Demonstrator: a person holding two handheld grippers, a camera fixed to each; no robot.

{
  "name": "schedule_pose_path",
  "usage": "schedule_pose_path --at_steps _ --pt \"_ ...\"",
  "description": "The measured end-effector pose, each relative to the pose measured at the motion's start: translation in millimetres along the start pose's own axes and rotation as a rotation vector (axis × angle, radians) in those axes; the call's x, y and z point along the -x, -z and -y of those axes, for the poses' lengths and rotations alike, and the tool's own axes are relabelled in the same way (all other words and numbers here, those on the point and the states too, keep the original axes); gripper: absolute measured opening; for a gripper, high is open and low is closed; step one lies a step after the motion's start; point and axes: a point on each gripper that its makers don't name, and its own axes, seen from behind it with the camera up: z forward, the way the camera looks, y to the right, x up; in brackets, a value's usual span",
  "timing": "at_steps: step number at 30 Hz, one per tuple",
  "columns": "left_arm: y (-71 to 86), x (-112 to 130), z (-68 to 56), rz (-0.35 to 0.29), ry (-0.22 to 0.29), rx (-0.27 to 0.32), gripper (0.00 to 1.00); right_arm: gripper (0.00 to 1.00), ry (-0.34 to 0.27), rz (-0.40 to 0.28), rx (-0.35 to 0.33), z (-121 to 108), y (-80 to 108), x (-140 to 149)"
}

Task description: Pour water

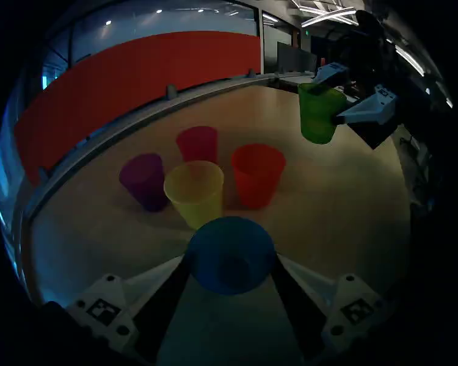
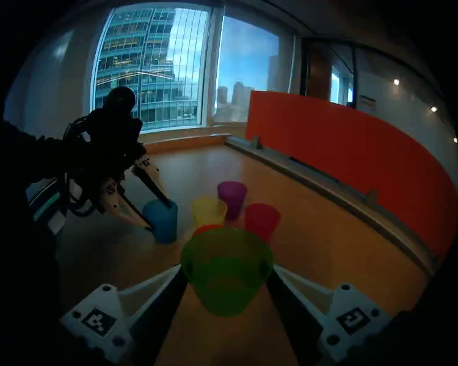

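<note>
A pale wooden tabletop (image 1: 351, 201) carries a tight cluster of four upright plastic cups. Seen in the left gripper view, a yellow cup (image 1: 194, 192) stands nearest, with a red cup (image 1: 258, 175) just beside it, a purple cup (image 1: 145, 181) on its other side and a magenta cup (image 1: 197, 143) behind. A long red partition (image 1: 137, 85) runs along the far edge of the tabletop, and in the right gripper view a tall window (image 2: 168, 73) looks onto city buildings.

The cluster sits between the two held cups. In the right gripper view, the red cup is almost wholly hidden behind the rim of the green cup (image 2: 227, 287).

The left tongs (image 1: 230, 261) are closed partway, with both fingers pressed against the sides of a blue cup (image 1: 231, 241). In the right gripper view that cup appears upright and down at the tabletop, though contact cannot be told. The right tongs (image 2: 226, 271) are likewise closed on the green cup. In the left gripper view it hangs roughly upright, above the tabletop and well apart from the cluster.

All the cups are translucent with open mouths. Whether any holds water cannot be told in this dim light.
</note>
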Motion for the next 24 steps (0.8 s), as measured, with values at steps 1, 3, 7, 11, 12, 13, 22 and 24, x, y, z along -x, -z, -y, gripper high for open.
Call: schedule_pose_path --at_steps 1,3,7,11,12,13,22,24 --pt "-0.4 0.8 -0.6 0.002 -0.002 0.000 0.89 0.89 0.000 0.000 0.000 0.1 0.0 -0.1" --pt "-1.4 2.5 -1.6 0.005 -0.007 -0.002 0.89 0.89 0.001 0.000 0.000 0.3 -0.1 -0.4" --pt "-2.5 6.7 -1.4 0.021 -0.011 -0.008 0.90 0.89 0.002 0.001 0.002 0.6 -0.5 -0.7" --pt "-1.9 14.2 1.4 0.047 -0.013 -0.021 0.91 0.88 -0.001 0.002 0.003 1.0 -1.3 0.5" --pt "-1.4 16.4 2.4 0.054 -0.014 -0.026 0.91 0.89 -0.002 0.002 0.003 1.1 -1.7 1.4" --pt "-0.6 18.0 3.2 0.057 -0.015 -0.030 0.91 0.89 -0.004 0.004 0.003 1.2 -2.4 2.7" --pt "11.5 34.8 3.1 0.083 0.004 -0.046 0.93 0.89 -0.019 0.024 -0.001 2.9 -11.1 17.7" --pt "14.4 39.7 1.9 0.088 0.011 -0.049 0.93 0.89 -0.024 0.031 -0.003 3.7 -13.4 22.1"
